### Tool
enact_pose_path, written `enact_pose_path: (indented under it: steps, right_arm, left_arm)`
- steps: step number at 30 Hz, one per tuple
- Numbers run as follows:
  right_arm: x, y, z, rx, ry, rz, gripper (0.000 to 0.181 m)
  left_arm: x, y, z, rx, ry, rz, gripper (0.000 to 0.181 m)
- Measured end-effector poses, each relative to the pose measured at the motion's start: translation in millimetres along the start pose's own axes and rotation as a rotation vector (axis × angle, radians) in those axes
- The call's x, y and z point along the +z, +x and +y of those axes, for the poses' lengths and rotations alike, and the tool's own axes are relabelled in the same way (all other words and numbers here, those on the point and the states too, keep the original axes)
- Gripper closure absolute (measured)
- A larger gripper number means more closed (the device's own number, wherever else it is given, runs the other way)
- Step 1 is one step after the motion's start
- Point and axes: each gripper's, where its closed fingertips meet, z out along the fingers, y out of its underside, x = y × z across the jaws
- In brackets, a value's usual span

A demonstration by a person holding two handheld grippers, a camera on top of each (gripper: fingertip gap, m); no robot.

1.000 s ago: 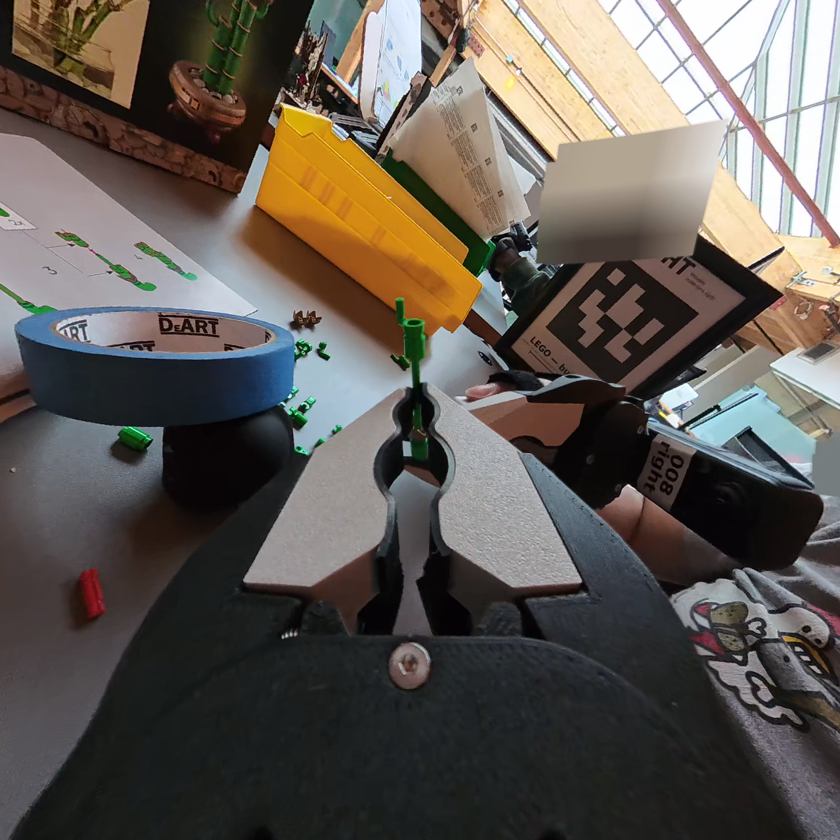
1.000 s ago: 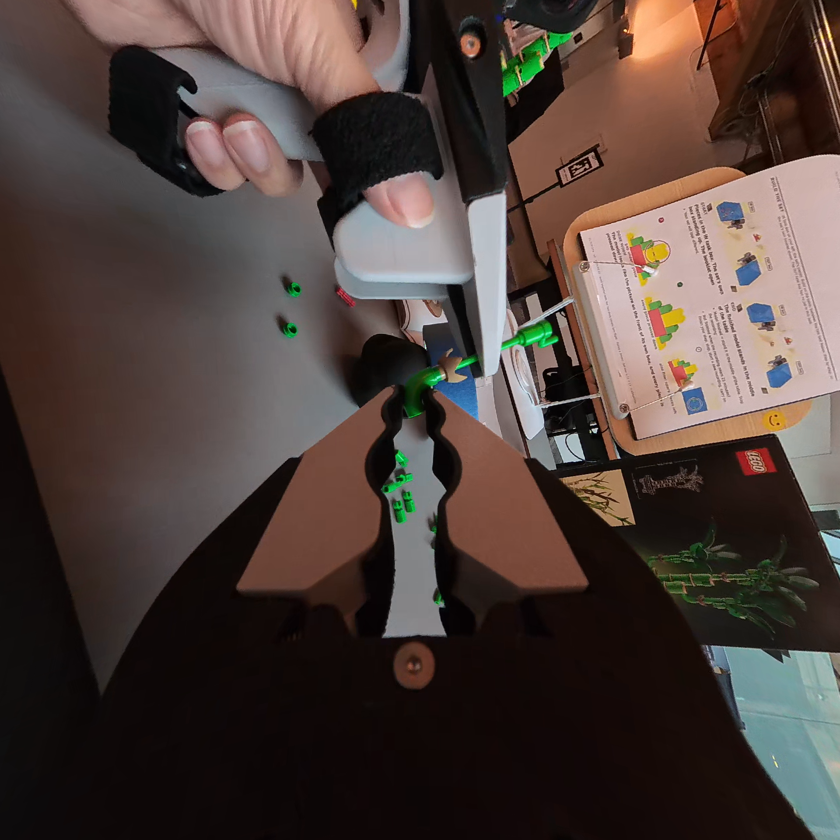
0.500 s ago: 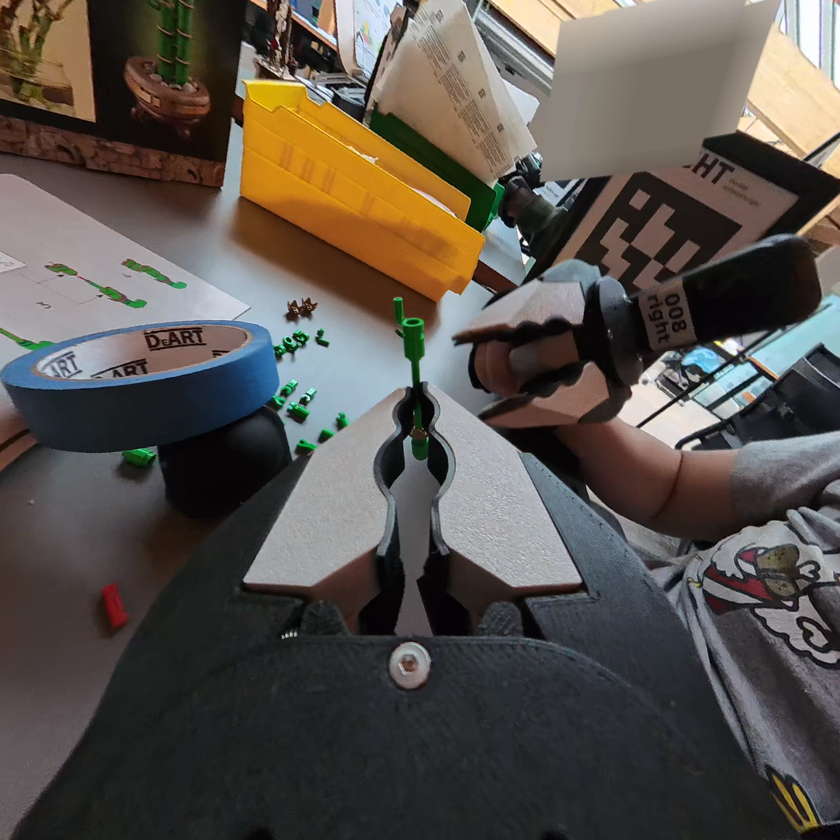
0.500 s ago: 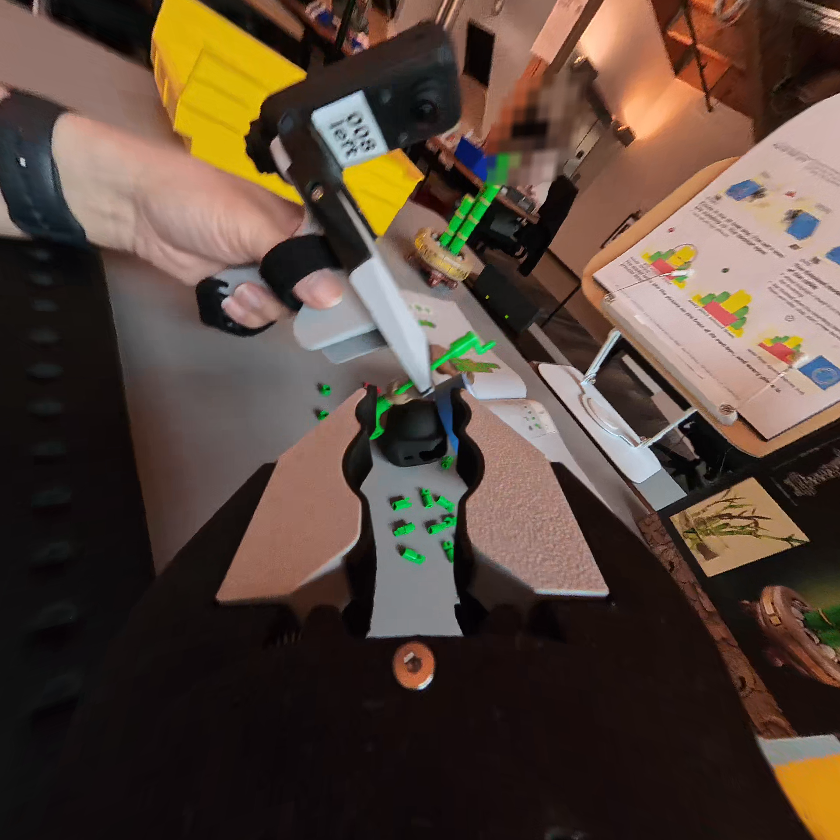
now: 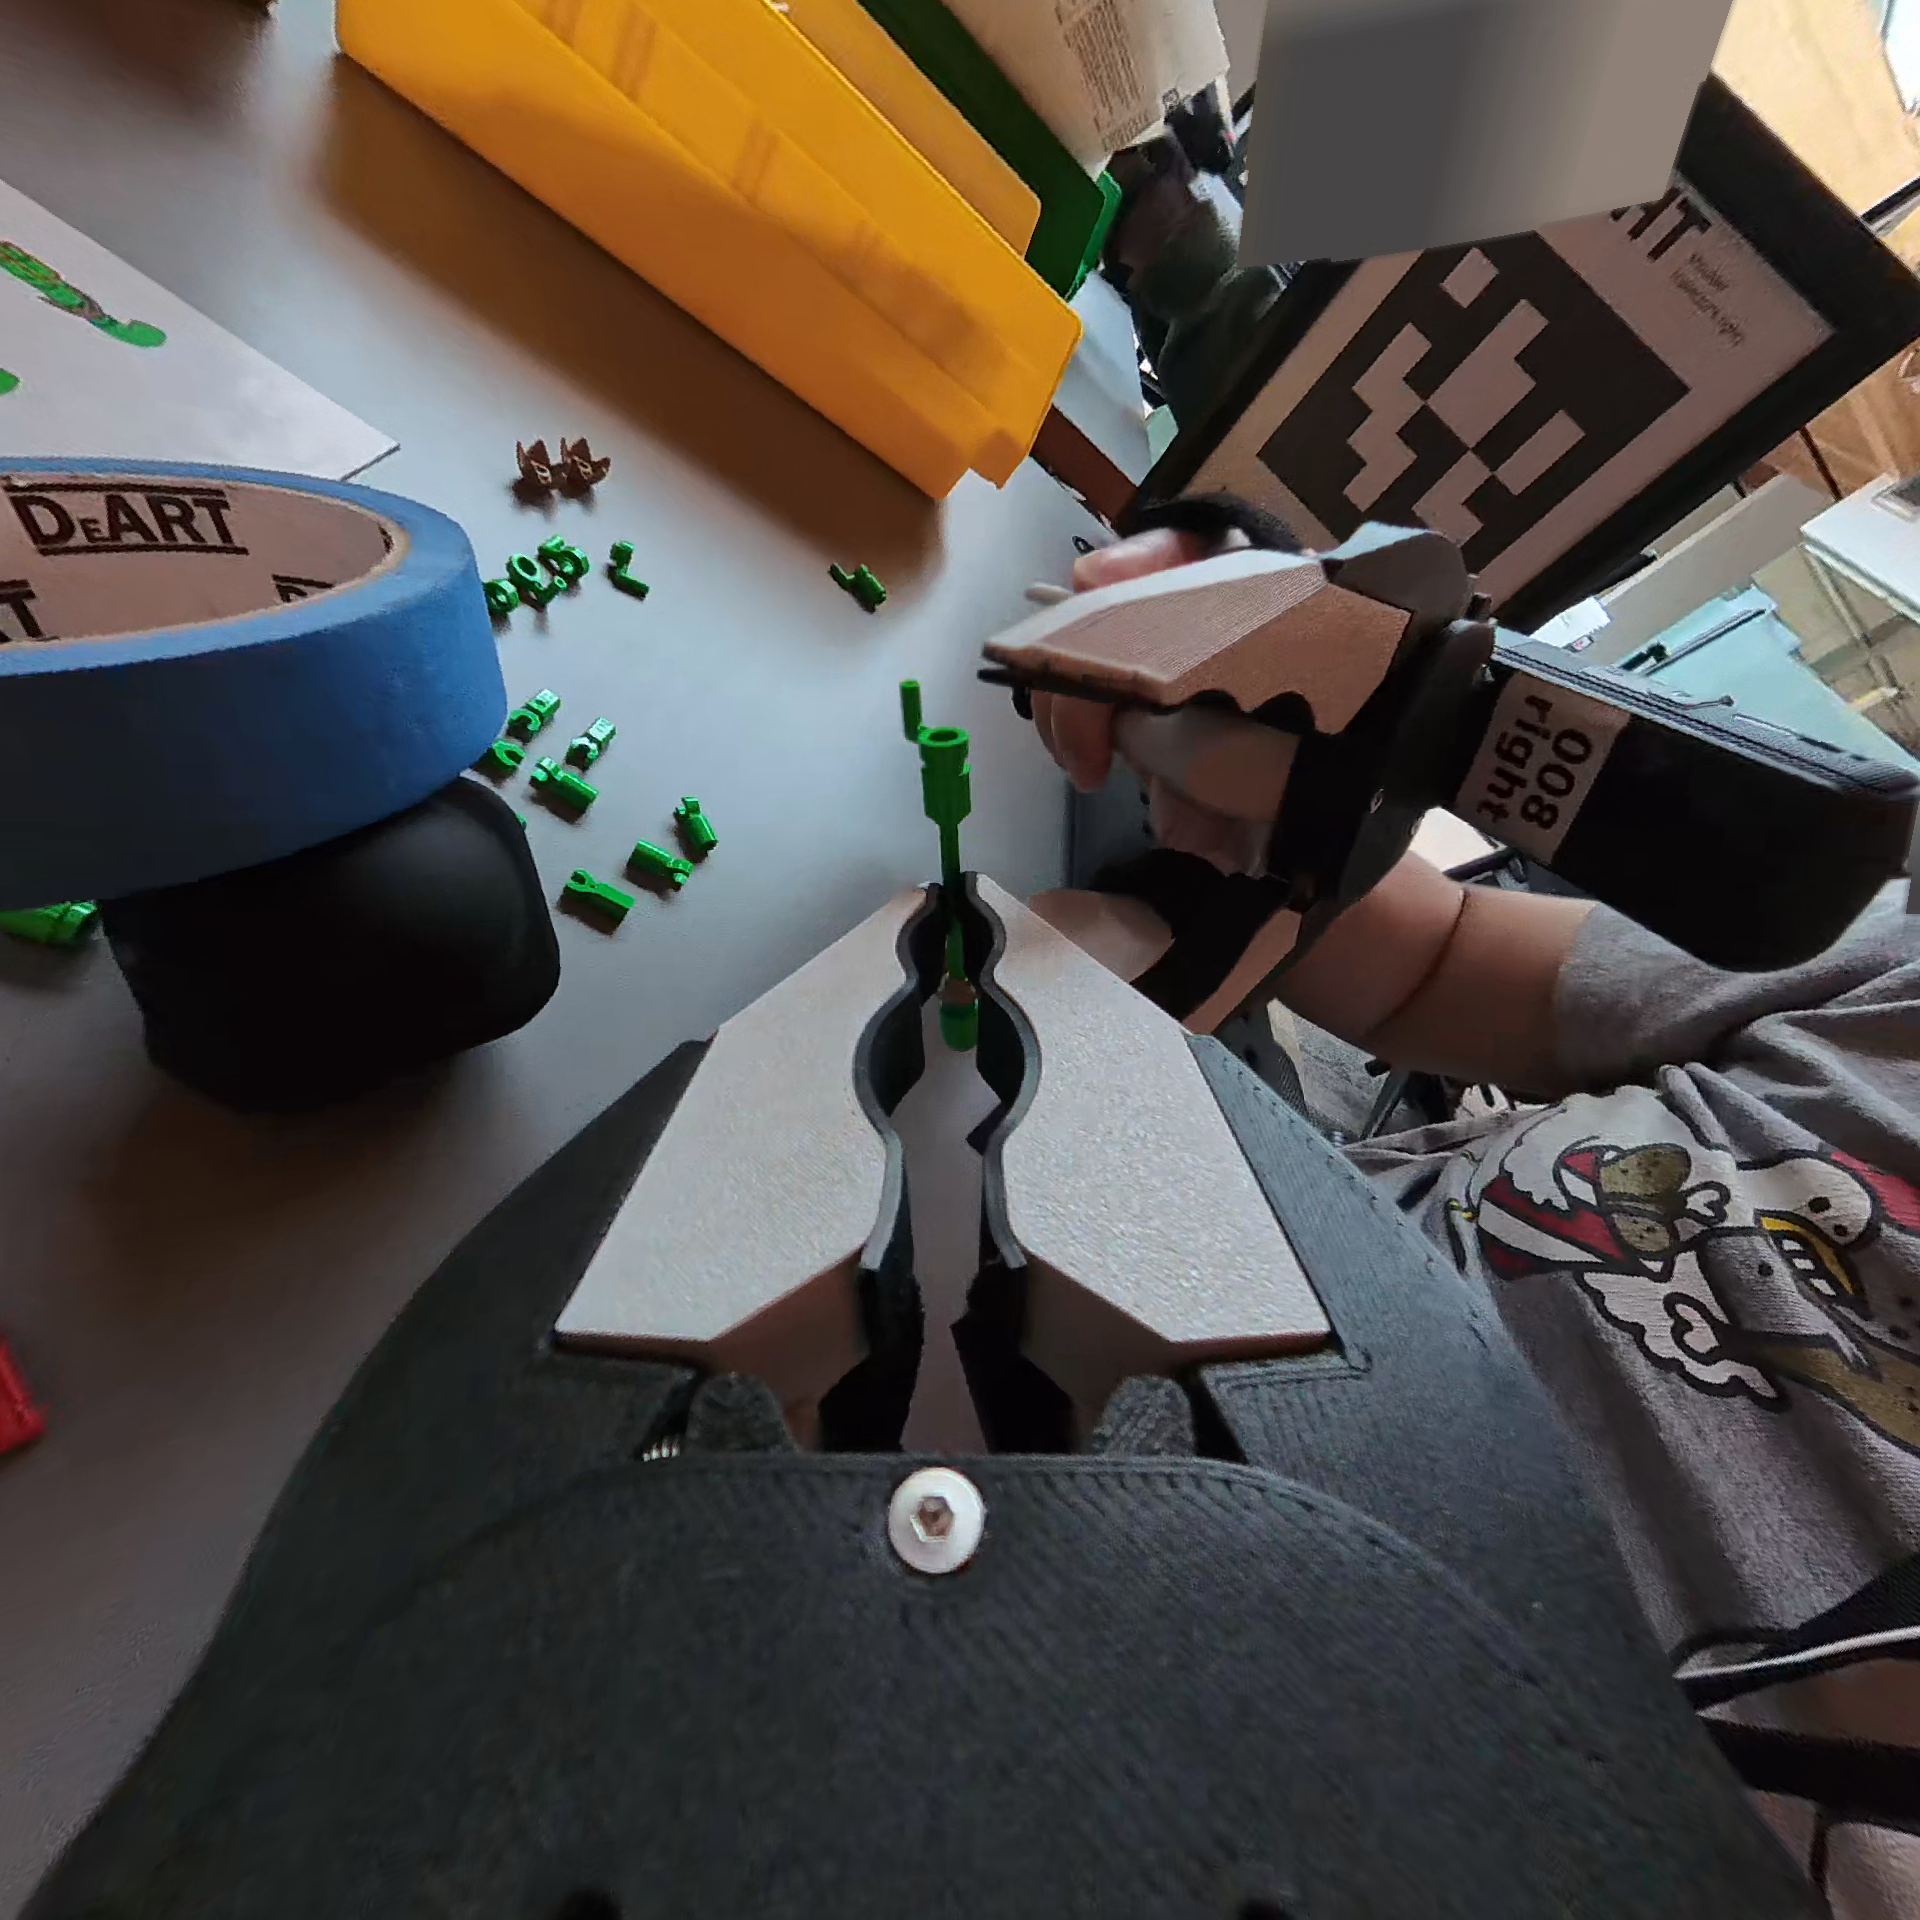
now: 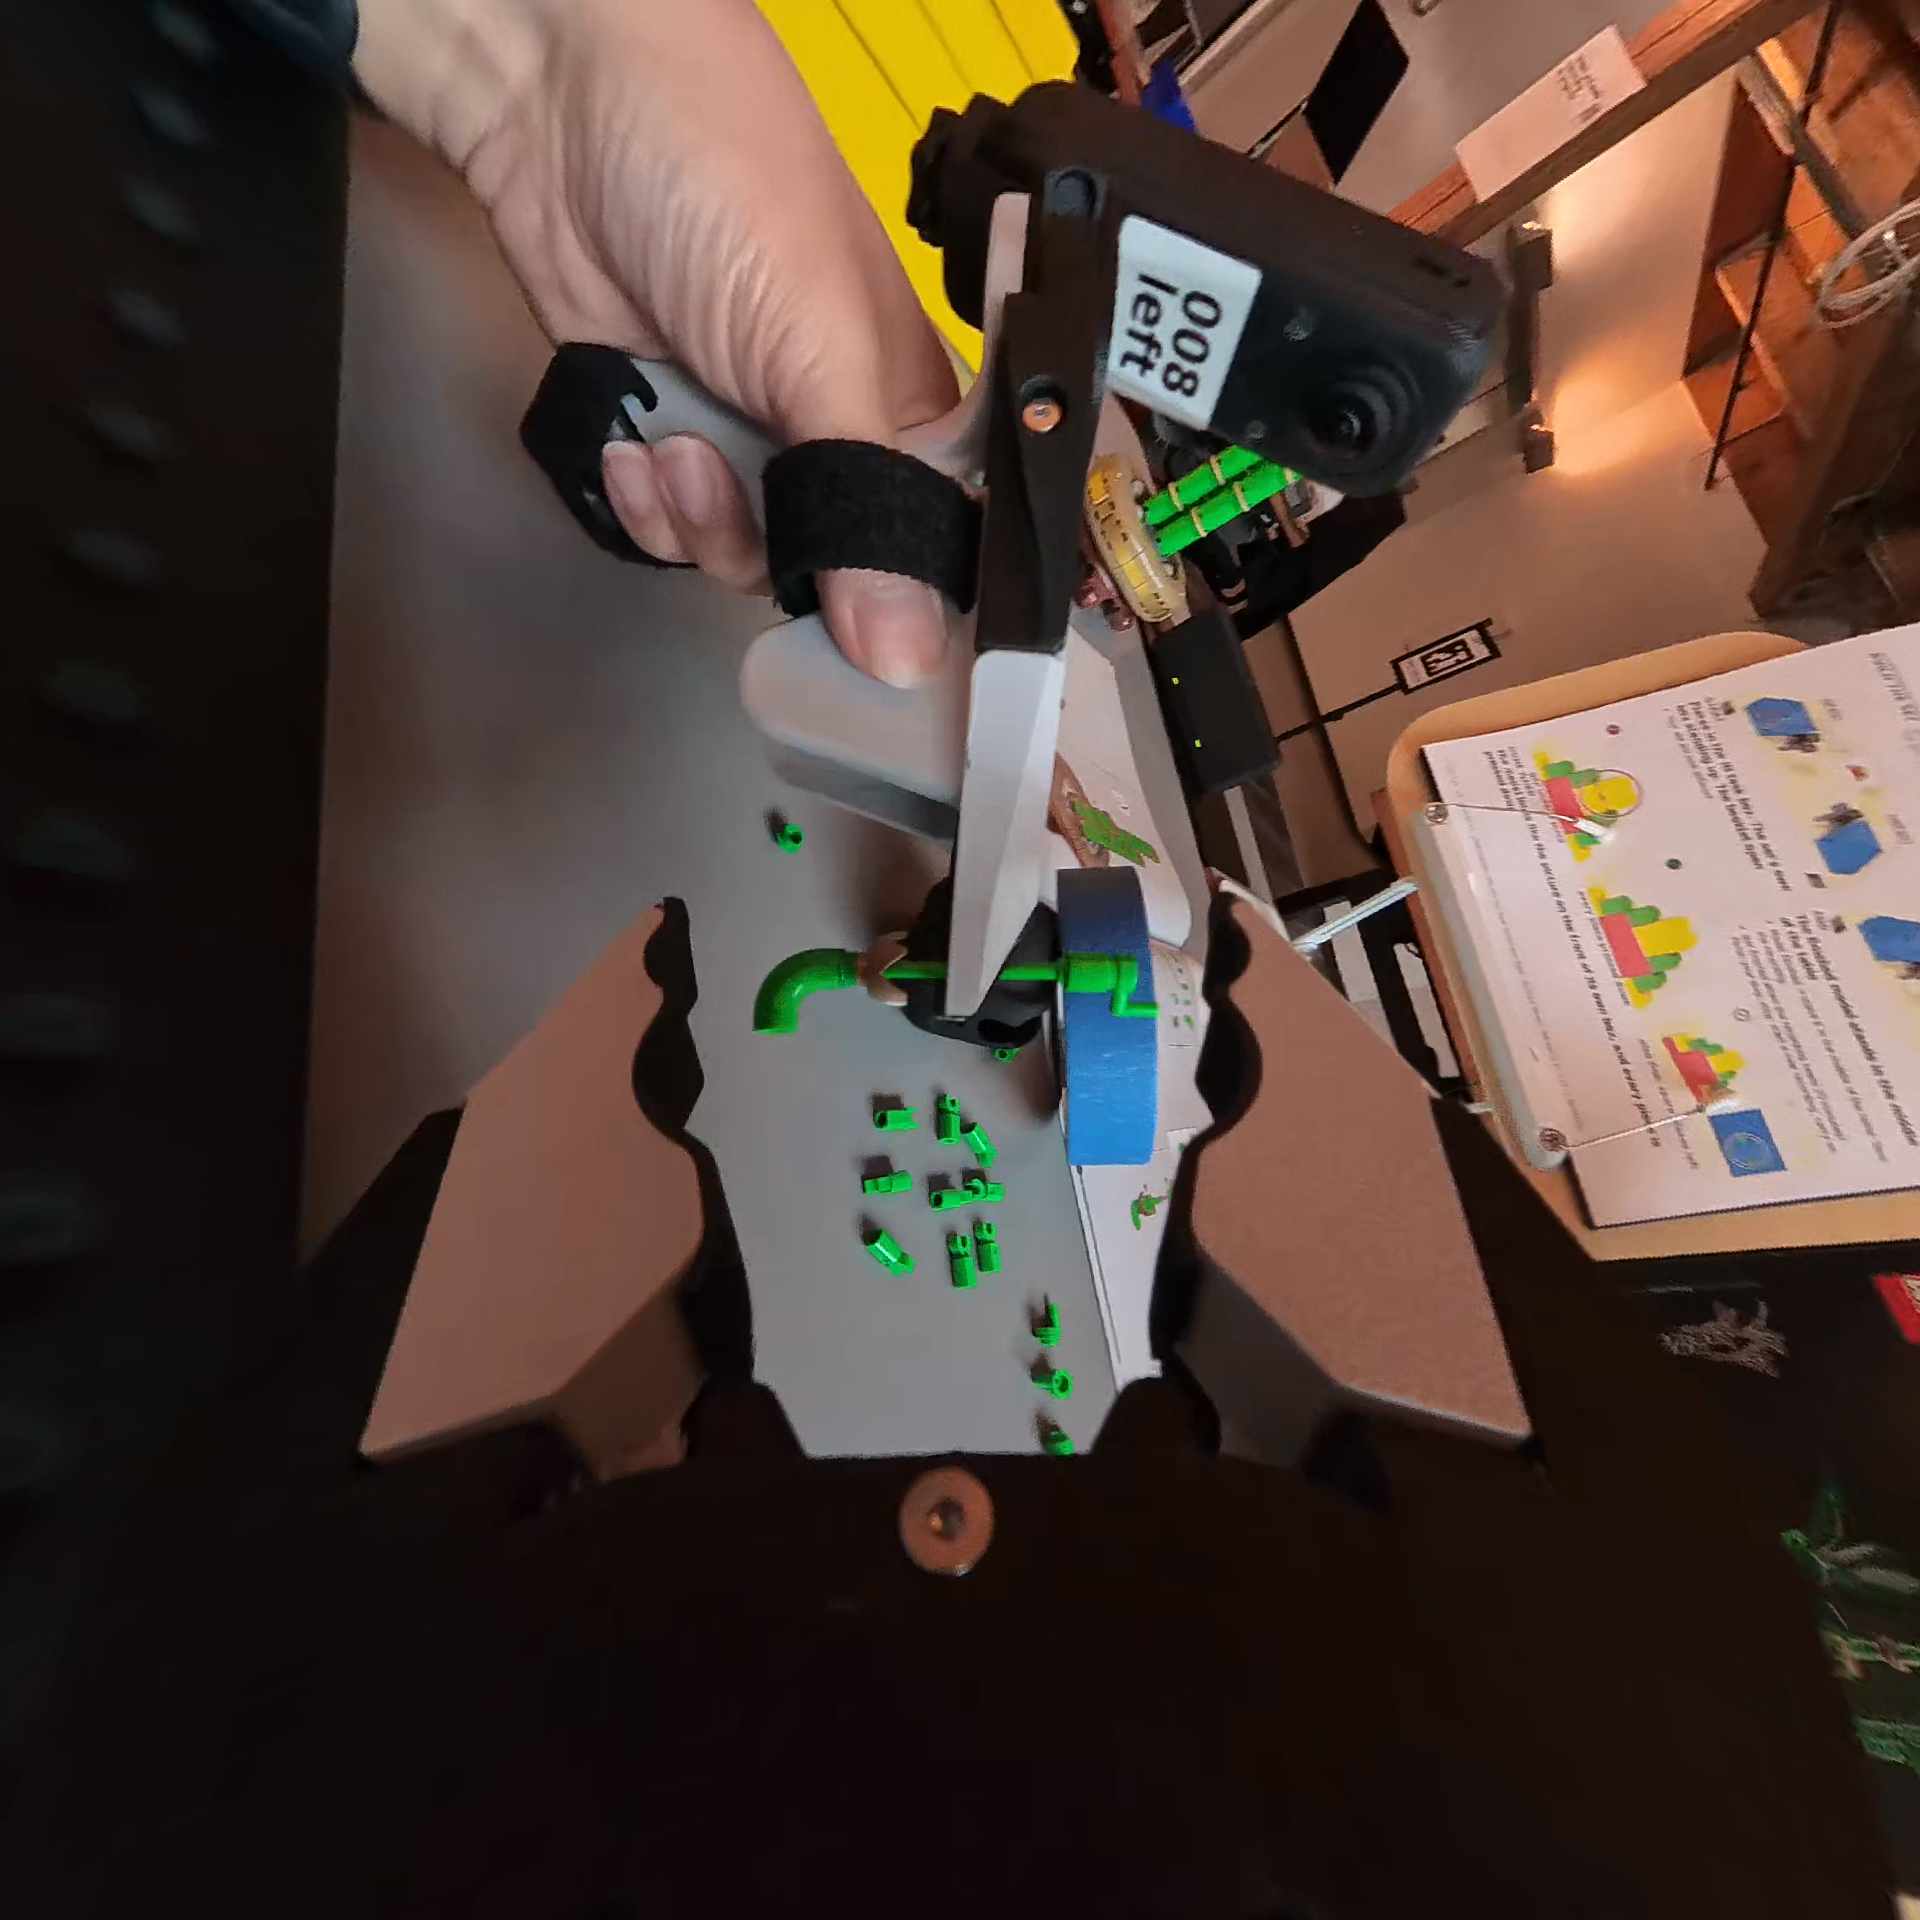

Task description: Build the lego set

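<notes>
My left gripper (image 5: 951,891) is shut on a thin green lego stem (image 5: 943,790) with a small tan ring and a green connector at its far end. In the right wrist view the stem (image 6: 997,975) runs sideways through the left gripper's tips (image 6: 961,1003), with a curved green elbow (image 6: 795,987) at one end. My right gripper (image 6: 945,935) is open and empty, apart from the stem; it shows to the right in the left wrist view (image 5: 1174,649). Several small green lego pieces (image 5: 597,810) lie on the grey table (image 5: 727,520).
A blue tape roll (image 5: 239,665) rests on a black rounded object (image 5: 322,977). A yellow bin (image 5: 727,218) stands at the back. Two brown pieces (image 5: 561,468) and a red piece (image 5: 16,1397) lie on the table. An instruction sheet (image 6: 1683,935) stands on a board at the right. Both grippers' tips are close together, under 4 cm apart. From the right gripper's tips to the red piece (image 5: 16,1397) is close to 12 cm.
My right gripper let go of the stem's elbow end, opened wide and drew back. My left gripper kept its hold on the stem and tilted down toward the table.
</notes>
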Motion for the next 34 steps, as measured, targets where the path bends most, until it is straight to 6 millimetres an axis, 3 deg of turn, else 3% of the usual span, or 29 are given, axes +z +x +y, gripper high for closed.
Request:
enact_pose_path:
  steps: [6,21,23,29,34]
  right_arm:
    - [5,-1,9,0.034,-0.049,-0.028,0.102]
    - [6,-4,13,0.044,-0.078,-0.042,0.109]
    - [3,-1,11,0.048,-0.067,-0.039,0.128]
    - [1,2,12,0.087,-0.054,-0.032,0.125]
    - [2,-4,13,0.077,-0.066,-0.060,0.108]
  left_arm:
    - [0,2,0,-0.010,-0.001,0.014,0.181]
    - [3,0,6,-0.006,-0.031,-0.006,0.181]
    - [6,1,11,0.002,-0.063,-0.005,0.181]
    - [5,1,7,-0.011,-0.038,0.001,0.181]
    - [2,0,4,-0.048,-0.018,0.012,0.181]
